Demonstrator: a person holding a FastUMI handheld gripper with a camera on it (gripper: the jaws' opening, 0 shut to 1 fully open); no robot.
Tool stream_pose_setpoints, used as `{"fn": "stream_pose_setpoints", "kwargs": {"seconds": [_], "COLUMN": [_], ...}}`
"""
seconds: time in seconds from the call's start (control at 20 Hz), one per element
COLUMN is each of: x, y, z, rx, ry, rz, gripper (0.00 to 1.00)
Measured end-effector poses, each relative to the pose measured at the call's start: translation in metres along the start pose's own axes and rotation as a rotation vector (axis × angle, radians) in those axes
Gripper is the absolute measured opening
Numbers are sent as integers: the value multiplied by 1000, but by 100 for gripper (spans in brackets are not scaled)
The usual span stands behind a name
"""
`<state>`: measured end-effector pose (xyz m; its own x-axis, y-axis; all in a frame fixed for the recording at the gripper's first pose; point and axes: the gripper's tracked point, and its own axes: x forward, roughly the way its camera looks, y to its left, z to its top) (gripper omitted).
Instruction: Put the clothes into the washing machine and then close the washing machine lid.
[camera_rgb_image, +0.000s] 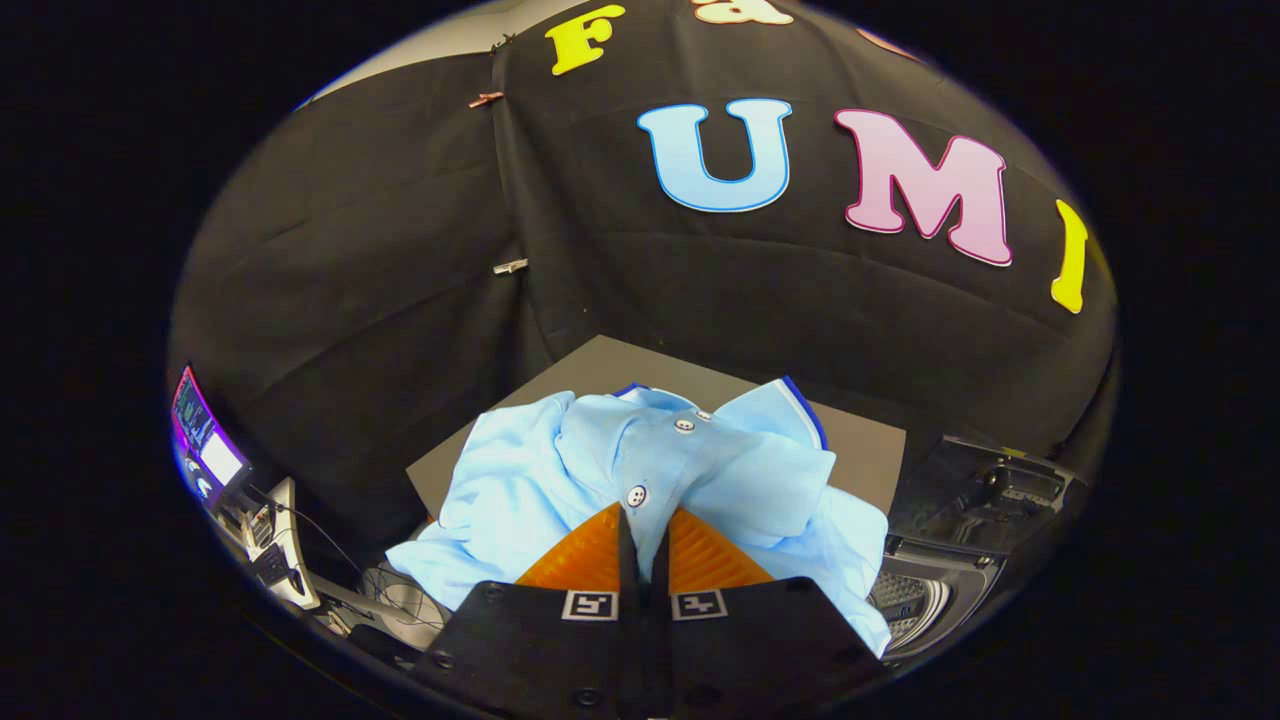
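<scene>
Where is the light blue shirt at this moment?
In the gripper view, the light blue shirt hangs pinched in the closed hand-held gripper, over the grey table, left of the washing machine.

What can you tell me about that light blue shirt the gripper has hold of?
The light blue shirt looks like soft knit fabric, with a collar edged in dark blue and a placket with white buttons. It hangs crumpled and bunched, collar up, pinched at the placket between the closed fingers of the gripper. Behind it lies a grey board; the washing machine, lid up, sits beside and below it.
</scene>
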<state>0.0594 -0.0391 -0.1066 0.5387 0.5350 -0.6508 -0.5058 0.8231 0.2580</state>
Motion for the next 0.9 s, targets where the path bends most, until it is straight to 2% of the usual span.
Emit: {"fn": "stream_pose_setpoints", "kwargs": {"seconds": [0.2, 0.6, 0.9], "x": [-6, -31, -62], "y": [-10, -49, -105], "z": [-1, -5, -14], "rx": [23, -62, -50], "ry": [10, -14, -28], "rz": [61, 148, 147], "gripper": [5, 5, 5]}}
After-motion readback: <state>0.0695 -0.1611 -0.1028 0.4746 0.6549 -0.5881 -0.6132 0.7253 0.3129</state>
